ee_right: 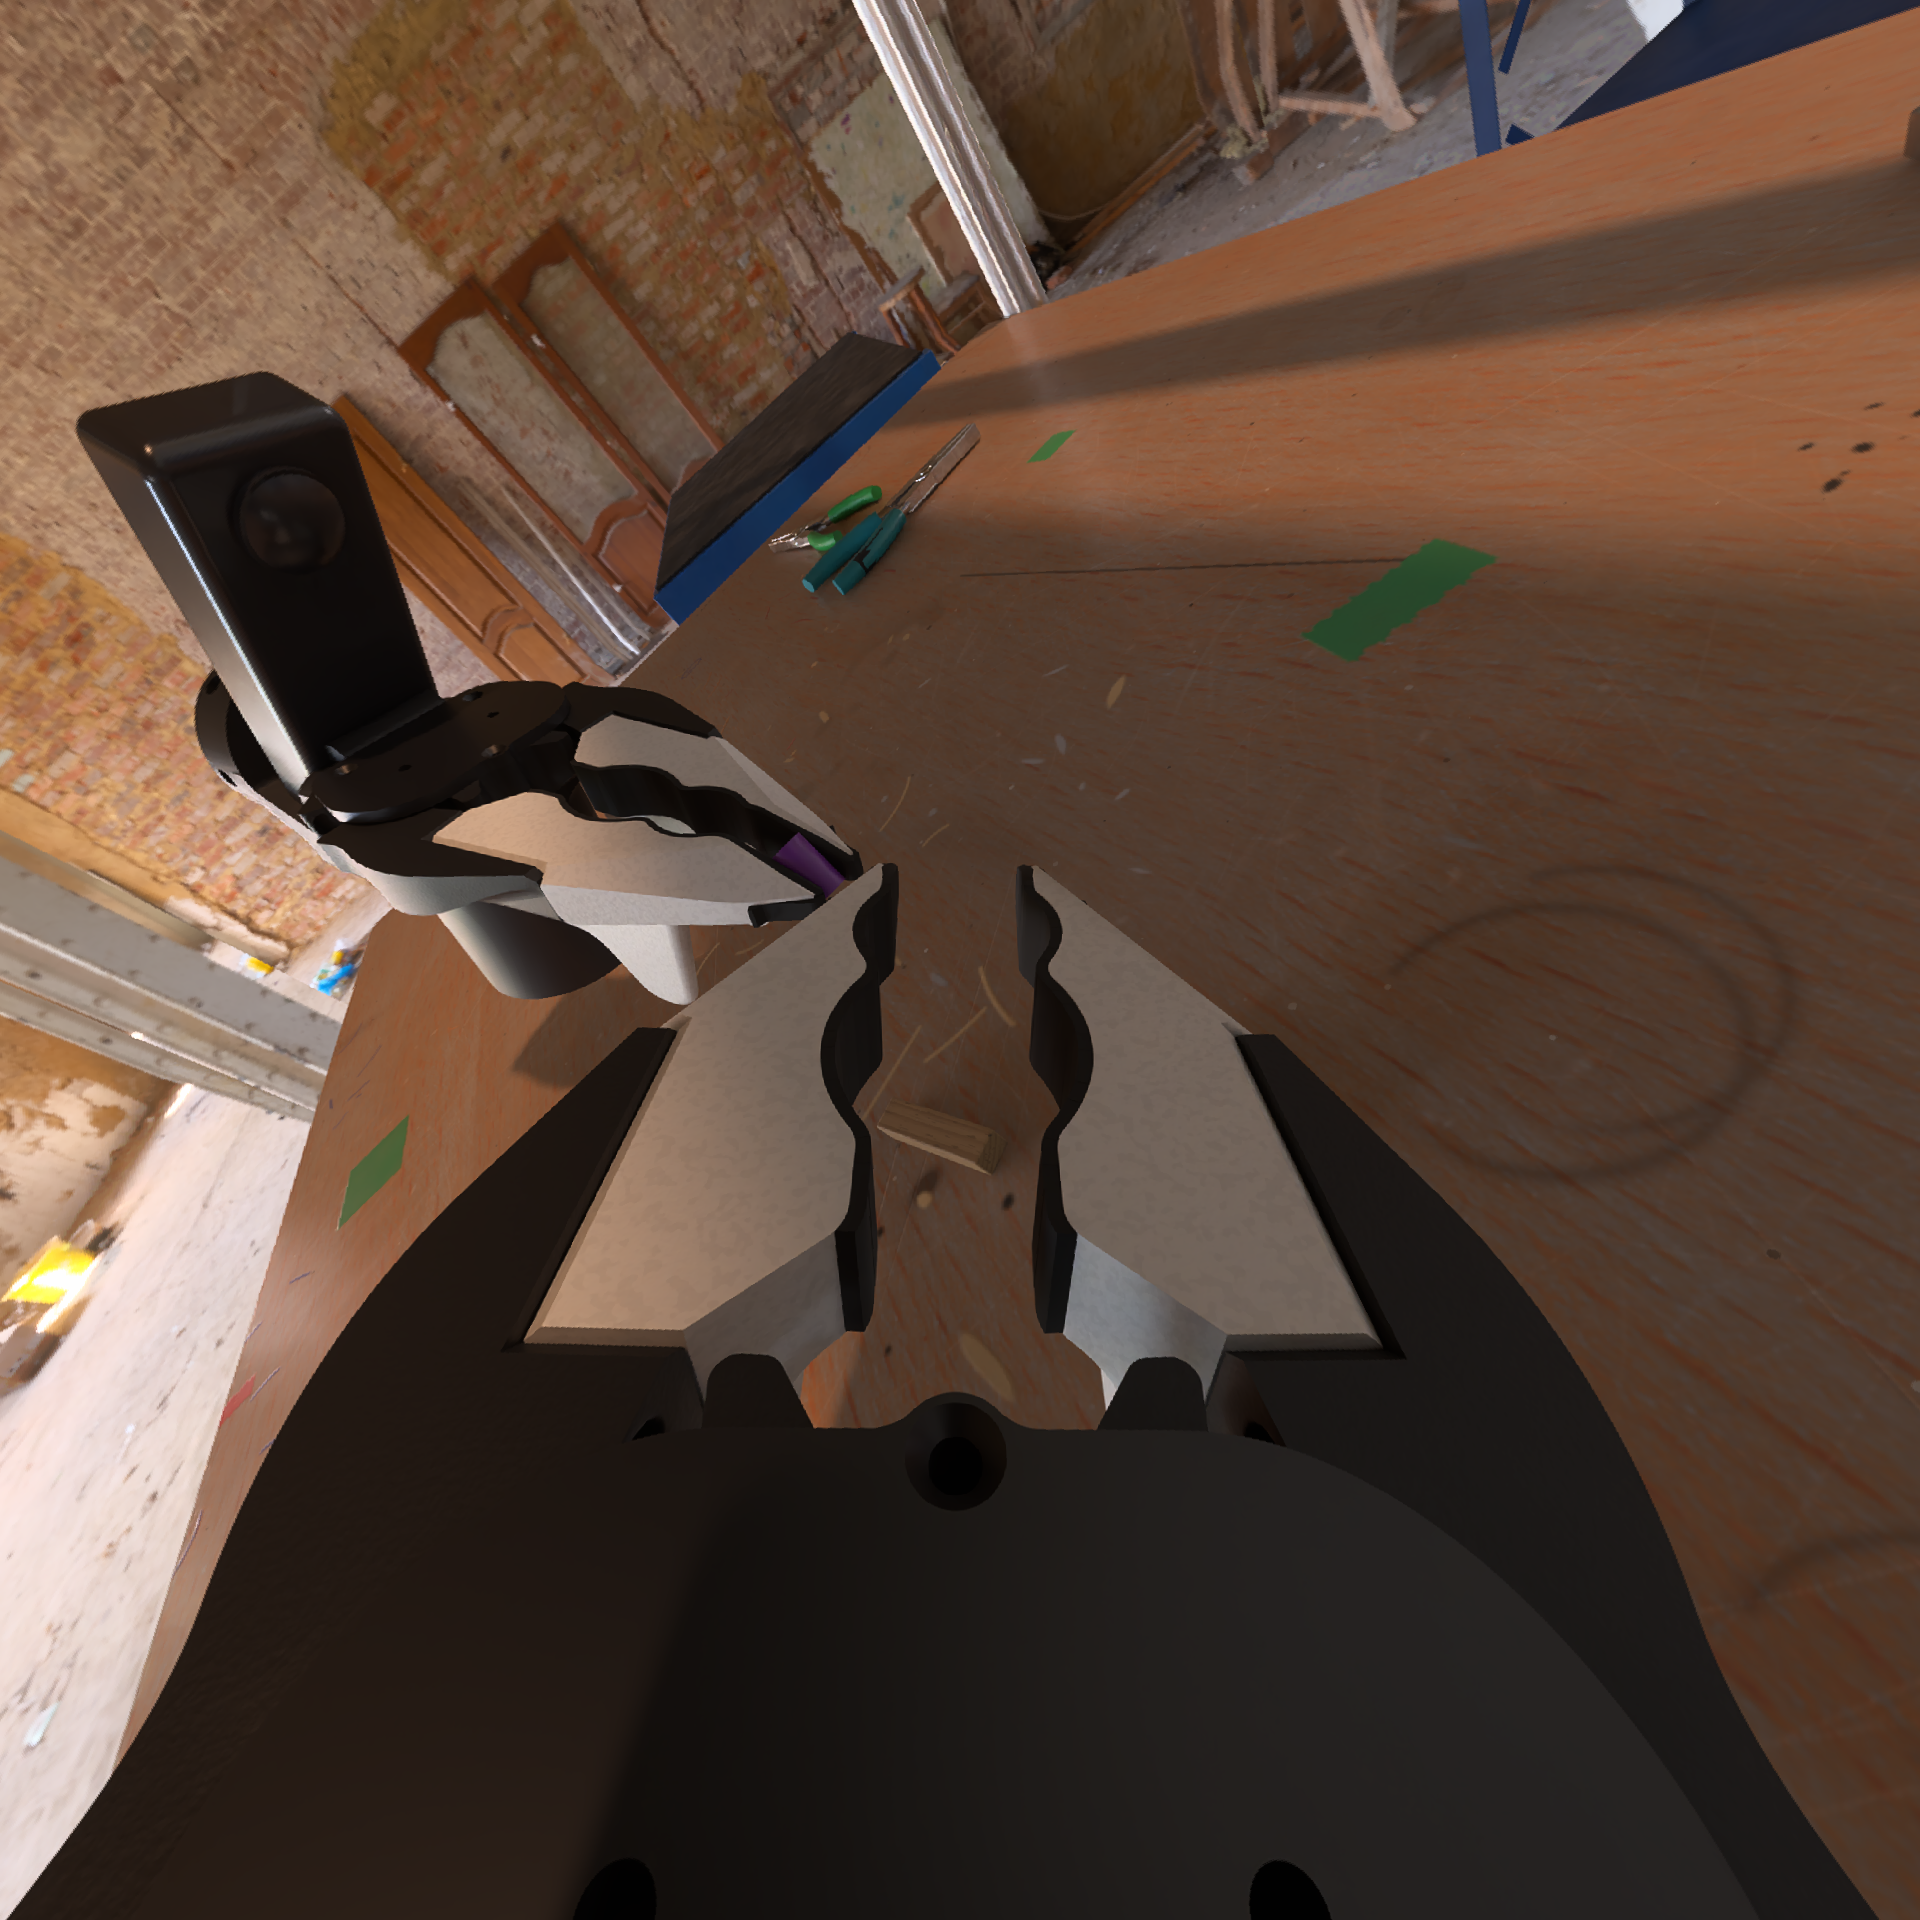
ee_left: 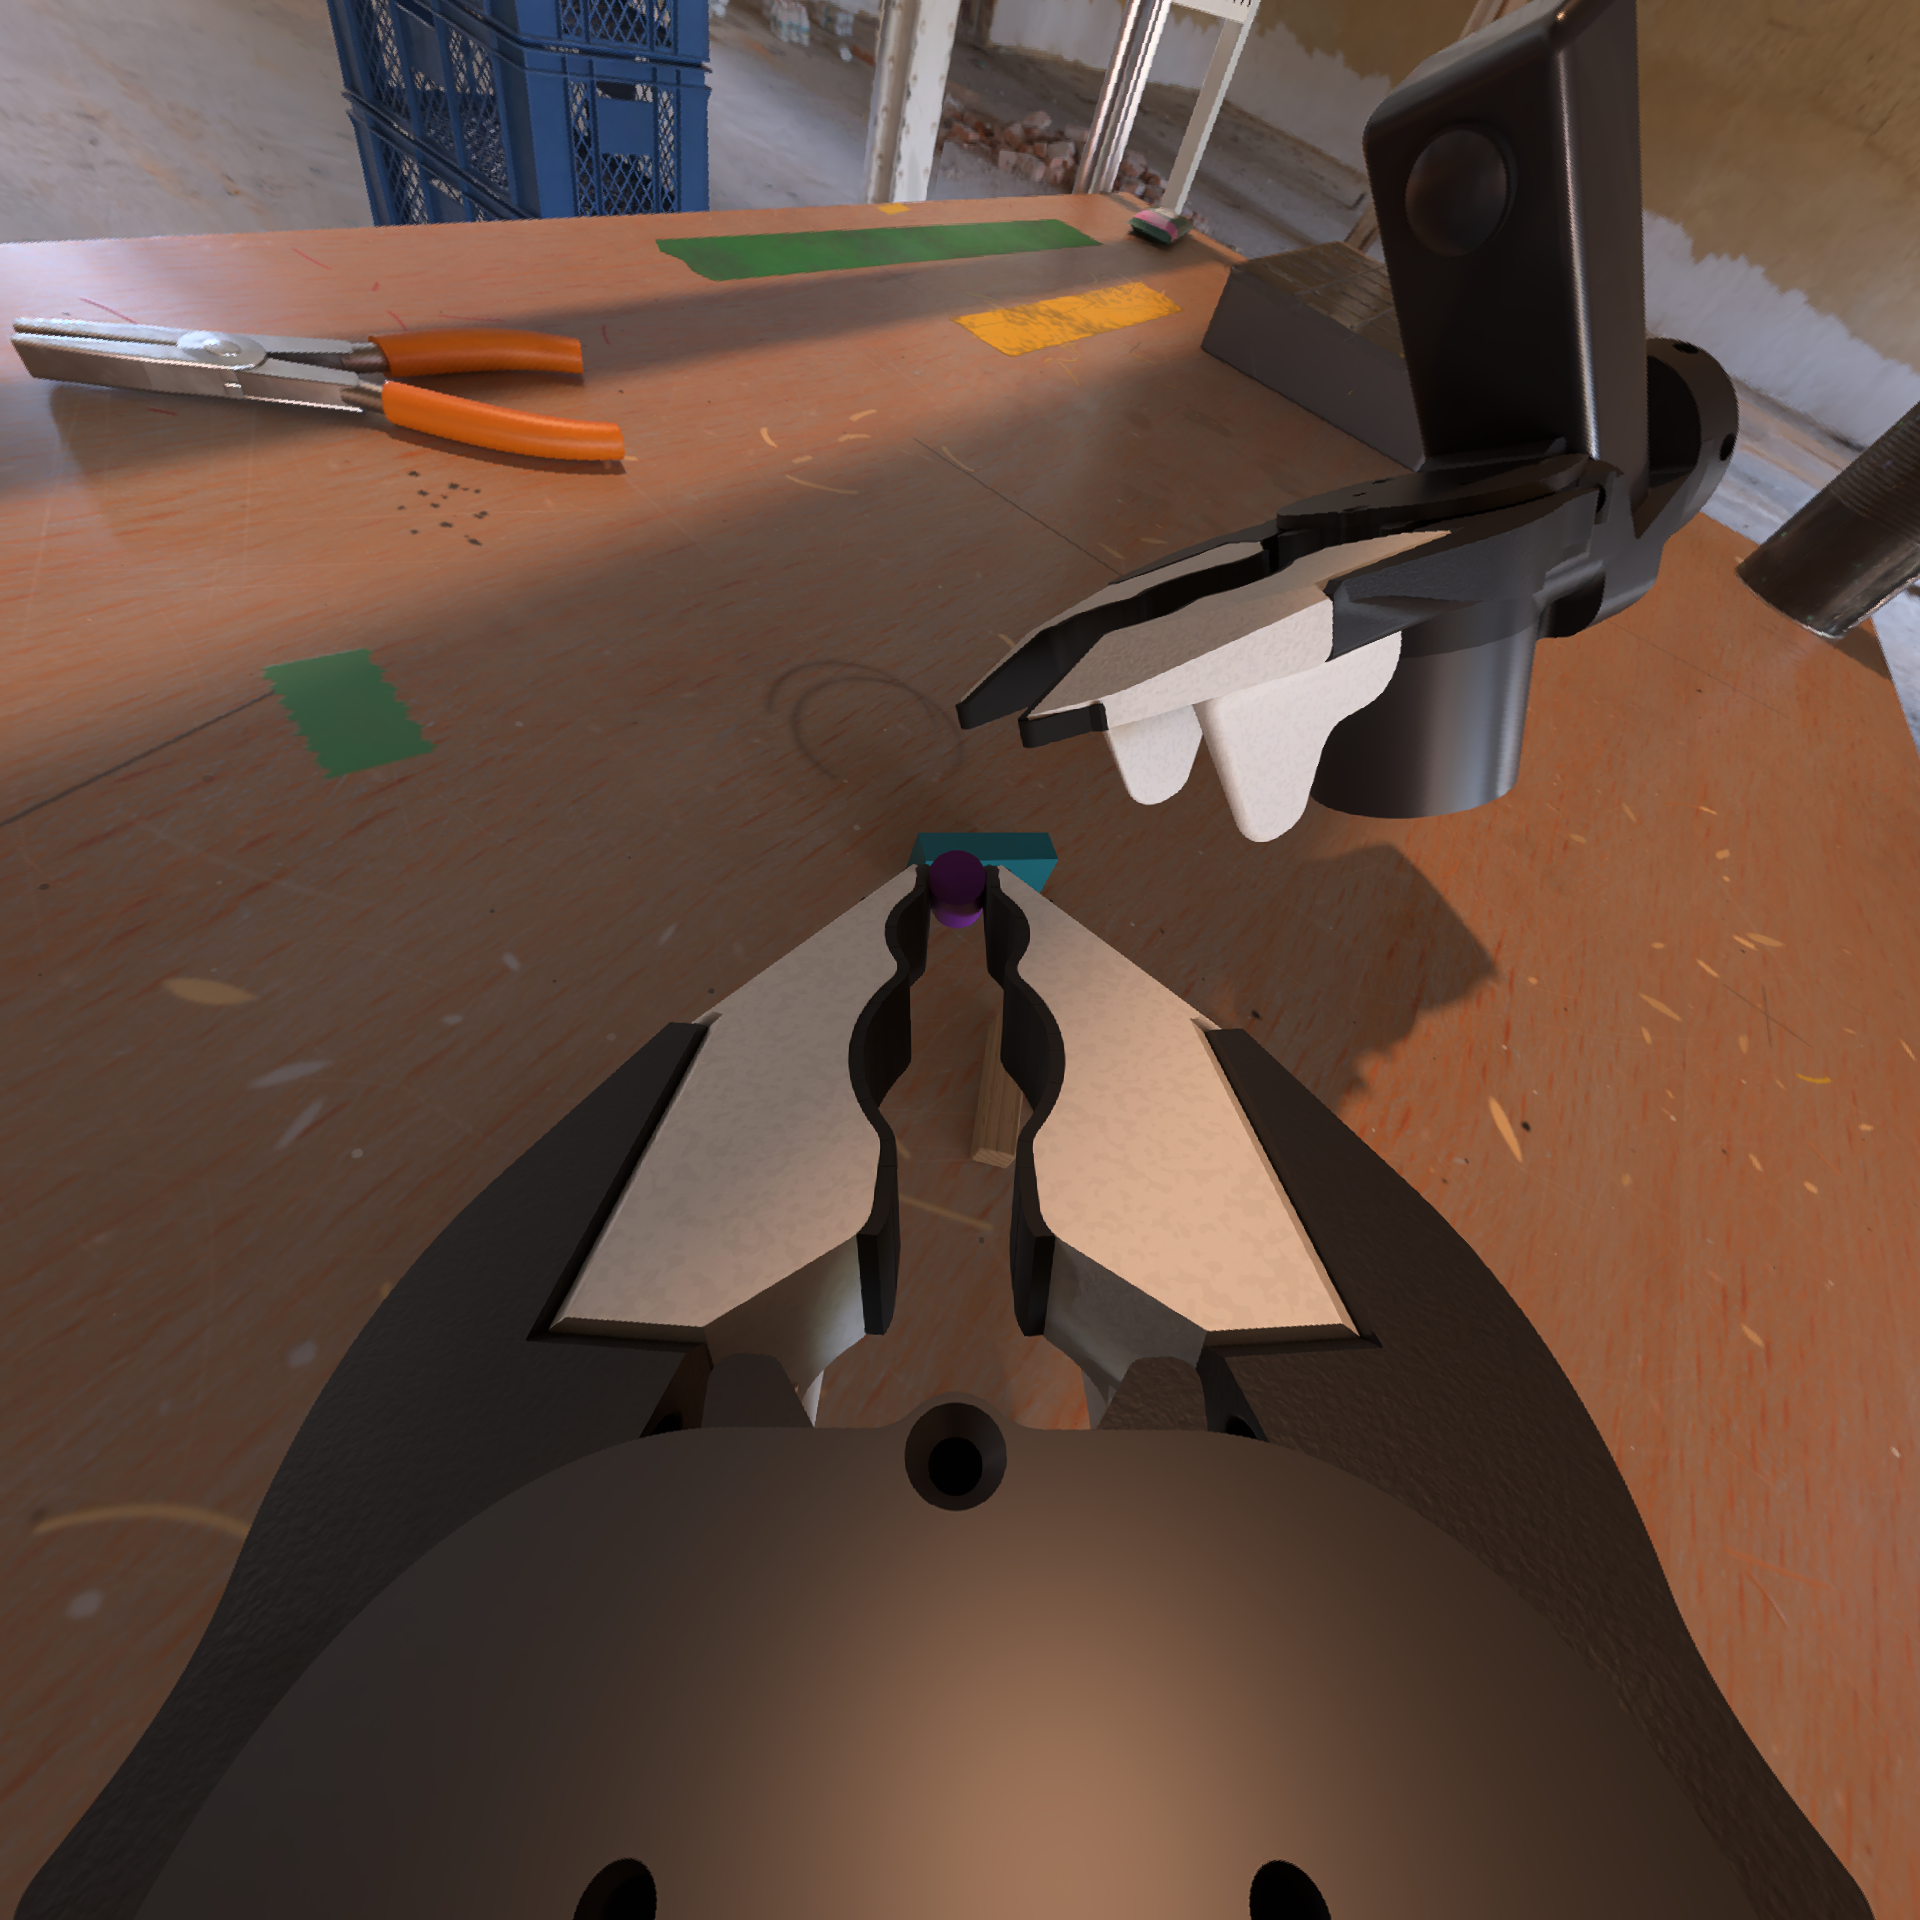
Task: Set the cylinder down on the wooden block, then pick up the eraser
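Observation:
My left gripper is shut on a small purple cylinder and holds it above the table. The light wooden block lies on the table below, showing between my left fingers. In the right wrist view the left gripper holds the cylinder just left of my right gripper, which is open and empty above the wooden block. The right gripper hovers to the right of the cylinder. A small pink and green eraser lies at the table's far edge.
A teal block sits just beyond the cylinder. Orange-handled pliers lie far left. A dark block stands near the eraser. Green-handled tools and a dark slab with a blue edge lie farther off. Blue crates stand behind the table.

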`<state>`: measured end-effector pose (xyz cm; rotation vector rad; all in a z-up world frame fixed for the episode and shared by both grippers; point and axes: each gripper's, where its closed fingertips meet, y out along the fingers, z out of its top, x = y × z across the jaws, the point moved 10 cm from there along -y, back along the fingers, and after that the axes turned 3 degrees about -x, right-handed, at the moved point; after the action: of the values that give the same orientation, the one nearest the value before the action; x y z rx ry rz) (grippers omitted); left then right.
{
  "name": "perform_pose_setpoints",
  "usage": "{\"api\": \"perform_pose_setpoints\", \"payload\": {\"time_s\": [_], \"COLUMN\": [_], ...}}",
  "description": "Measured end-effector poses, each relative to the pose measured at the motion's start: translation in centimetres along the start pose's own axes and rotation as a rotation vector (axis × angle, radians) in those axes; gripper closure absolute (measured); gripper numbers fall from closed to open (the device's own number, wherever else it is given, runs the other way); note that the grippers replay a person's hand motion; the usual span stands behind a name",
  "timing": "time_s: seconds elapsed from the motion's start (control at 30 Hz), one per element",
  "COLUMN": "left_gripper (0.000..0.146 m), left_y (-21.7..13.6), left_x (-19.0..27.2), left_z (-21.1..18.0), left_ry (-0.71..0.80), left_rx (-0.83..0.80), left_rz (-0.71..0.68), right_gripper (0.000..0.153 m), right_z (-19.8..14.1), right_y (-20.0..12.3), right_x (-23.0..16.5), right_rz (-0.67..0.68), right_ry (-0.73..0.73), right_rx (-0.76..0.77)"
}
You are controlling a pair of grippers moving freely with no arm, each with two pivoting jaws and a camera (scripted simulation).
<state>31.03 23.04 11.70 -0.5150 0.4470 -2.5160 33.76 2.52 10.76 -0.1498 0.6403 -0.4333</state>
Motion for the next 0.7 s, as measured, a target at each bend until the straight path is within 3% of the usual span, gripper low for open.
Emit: {"api": "perform_pose_setpoints", "payload": {"time_s": [0.7], "left_gripper": [0.137], "left_y": [0.03], "left_x": [-0.04], "left_z": [-0.02], "left_ry": [-0.003], "left_rx": [-0.002], "left_rz": [-0.002], "right_gripper": [0.131], "right_z": [-0.13], "right_y": [0.13], "right_x": [0.12], "right_rz": [0.011], "right_ry": [0.019], "right_rx": [-0.012]}}
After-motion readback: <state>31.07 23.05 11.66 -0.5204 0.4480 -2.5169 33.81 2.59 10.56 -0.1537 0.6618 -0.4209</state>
